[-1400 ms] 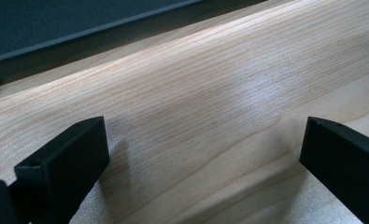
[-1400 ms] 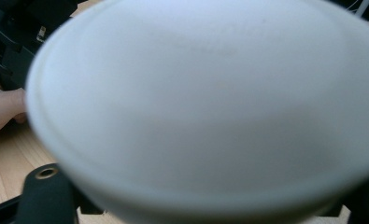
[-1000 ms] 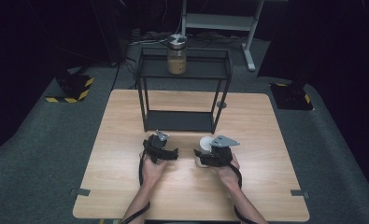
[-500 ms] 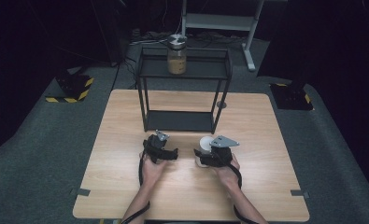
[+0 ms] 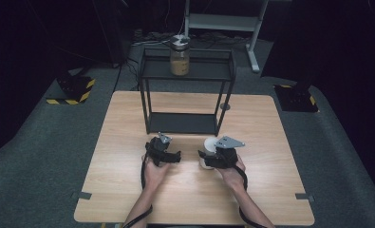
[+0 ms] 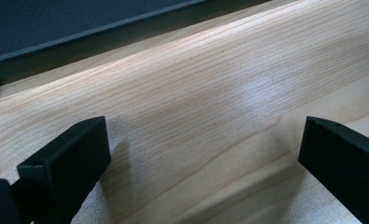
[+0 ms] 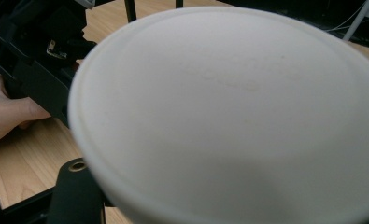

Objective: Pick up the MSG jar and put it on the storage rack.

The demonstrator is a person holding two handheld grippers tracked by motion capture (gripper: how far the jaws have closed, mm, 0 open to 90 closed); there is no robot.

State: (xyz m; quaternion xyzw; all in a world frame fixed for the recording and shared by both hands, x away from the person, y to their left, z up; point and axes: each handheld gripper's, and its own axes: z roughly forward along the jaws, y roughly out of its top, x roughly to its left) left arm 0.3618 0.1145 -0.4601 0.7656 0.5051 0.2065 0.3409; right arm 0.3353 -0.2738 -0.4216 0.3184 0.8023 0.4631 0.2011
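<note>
In the high view my right gripper [image 5: 210, 154] rests on the wooden table [image 5: 251, 190], shut on a white cup [image 5: 208, 143] held on its side. Seen from the right gripper view, the cup's round white face [image 7: 229, 107] sits very close, with one black jaw showing at the lower left. To its left, my left gripper [image 5: 163, 148] lies in a hand on the table. The left gripper view has that gripper [image 6: 201, 140] open, its jaws wide apart over bare wood with nothing between them.
A black two-level metal rack [image 5: 187, 95] stands at the table's far middle, just beyond both grippers. A glass jar [image 5: 179, 56] with tan contents sits on its top shelf. The rack's low base [image 6: 79, 23] lies just ahead of the left gripper.
</note>
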